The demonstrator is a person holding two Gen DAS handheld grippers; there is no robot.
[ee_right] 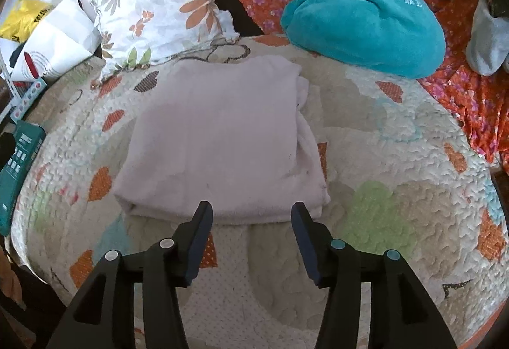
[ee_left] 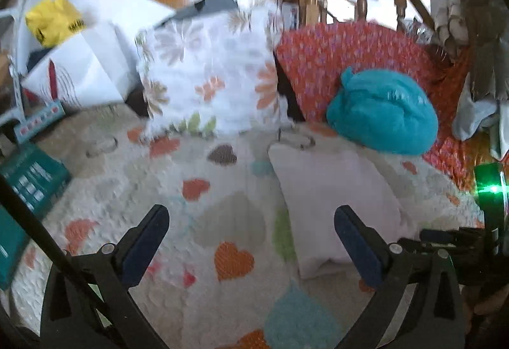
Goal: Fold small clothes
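Your right gripper (ee_right: 251,214), jaws wide and empty, sits just before the folded pale garment's (ee_right: 219,139) near edge, its long axis running away from you, while your left gripper (ee_left: 251,222), also wide and empty, hangs off its left side.

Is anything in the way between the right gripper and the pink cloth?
No, nothing visible. The right gripper has its jaws open just in front of the folded pink cloth, with only bare quilt between them. The teal bundle lies beyond the cloth, off to the side.
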